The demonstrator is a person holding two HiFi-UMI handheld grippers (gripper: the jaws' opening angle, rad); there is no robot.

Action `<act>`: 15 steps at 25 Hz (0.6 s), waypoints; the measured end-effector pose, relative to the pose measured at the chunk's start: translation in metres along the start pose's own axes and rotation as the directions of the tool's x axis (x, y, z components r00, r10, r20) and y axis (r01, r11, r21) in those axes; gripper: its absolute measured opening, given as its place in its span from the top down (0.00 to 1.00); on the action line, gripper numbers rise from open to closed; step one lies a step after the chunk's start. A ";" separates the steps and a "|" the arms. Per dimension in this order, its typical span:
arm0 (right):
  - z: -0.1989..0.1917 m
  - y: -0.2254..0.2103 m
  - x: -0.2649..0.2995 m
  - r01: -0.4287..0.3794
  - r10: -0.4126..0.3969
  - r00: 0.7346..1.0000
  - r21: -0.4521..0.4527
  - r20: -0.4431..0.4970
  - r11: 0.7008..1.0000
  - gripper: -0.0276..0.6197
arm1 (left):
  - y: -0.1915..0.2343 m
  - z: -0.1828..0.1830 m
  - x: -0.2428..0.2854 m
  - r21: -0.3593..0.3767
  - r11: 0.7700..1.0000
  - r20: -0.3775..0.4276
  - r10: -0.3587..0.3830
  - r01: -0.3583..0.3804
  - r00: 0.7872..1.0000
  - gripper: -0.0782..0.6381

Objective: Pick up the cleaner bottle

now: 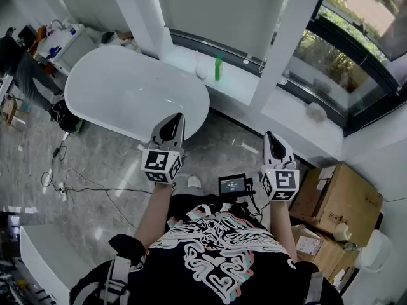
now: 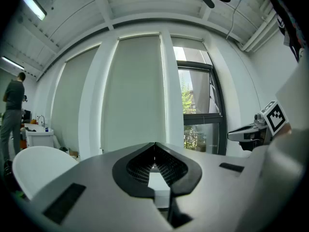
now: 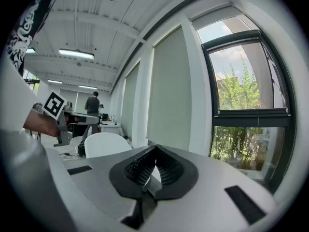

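The cleaner bottle [image 1: 218, 67] is small and green. It stands upright on the white window ledge [image 1: 241, 81] behind the bathtub, well ahead of both grippers. My left gripper [image 1: 177, 117] is held over the tub's near end with its jaws shut and nothing between them. My right gripper [image 1: 269, 135] hangs over the floor to the right, jaws closed tip to tip and empty. In the left gripper view the left gripper [image 2: 154, 145] points at the blinds and window. The right gripper [image 3: 154, 149] faces the same wall. Neither gripper view shows the bottle.
A white oval bathtub [image 1: 127, 91] fills the middle left. A white pillar [image 1: 289, 43] rises right of the bottle. Cardboard boxes [image 1: 337, 199] stand at the right. Cables [image 1: 63, 186] trail over the grey floor, and a person [image 2: 12, 112] stands far off at a counter.
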State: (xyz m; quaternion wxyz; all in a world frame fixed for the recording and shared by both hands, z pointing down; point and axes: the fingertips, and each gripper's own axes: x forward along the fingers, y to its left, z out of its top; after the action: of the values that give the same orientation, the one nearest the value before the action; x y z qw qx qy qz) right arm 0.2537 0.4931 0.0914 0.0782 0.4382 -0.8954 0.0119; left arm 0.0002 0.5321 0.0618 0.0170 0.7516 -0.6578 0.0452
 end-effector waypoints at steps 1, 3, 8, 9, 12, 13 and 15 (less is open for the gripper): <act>0.000 0.001 -0.001 -0.004 0.004 1.000 0.007 0.005 1.000 0.91 | -0.001 0.000 -0.002 0.002 1.000 0.000 0.002 -0.002 1.000 0.87; 0.000 0.003 -0.002 -0.014 0.013 1.000 0.016 0.010 1.000 0.91 | -0.004 -0.002 -0.006 0.003 1.000 -0.003 0.007 -0.007 1.000 0.87; 0.000 0.006 -0.005 -0.028 0.028 1.000 0.019 0.015 0.999 0.91 | -0.002 -0.011 -0.017 -0.020 0.999 -0.015 0.035 -0.035 0.999 0.87; 0.000 0.005 -0.005 -0.028 0.028 0.999 0.023 0.018 0.999 0.91 | -0.002 -0.012 -0.017 -0.019 0.999 -0.017 0.040 -0.040 0.999 0.87; -0.001 0.002 -0.003 -0.025 0.024 0.999 0.053 0.024 0.998 0.91 | -0.002 -0.014 -0.013 -0.013 0.999 -0.023 0.043 -0.043 0.999 0.87; -0.002 0.000 -0.002 -0.024 0.023 0.999 0.061 0.022 0.998 0.91 | -0.002 -0.013 -0.011 -0.008 0.999 -0.023 0.042 -0.042 0.999 0.87; -0.003 -0.003 0.002 -0.022 0.021 1.000 0.064 0.018 0.998 0.91 | -0.002 -0.012 -0.006 0.000 0.999 -0.021 0.039 -0.039 0.999 0.87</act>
State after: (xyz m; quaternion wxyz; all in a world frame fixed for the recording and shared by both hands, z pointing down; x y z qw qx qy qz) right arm 0.2553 0.4896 0.0947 0.0562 0.4308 -0.8999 0.0377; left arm 0.0014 0.5393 0.0733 0.0231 0.7380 -0.6723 0.0531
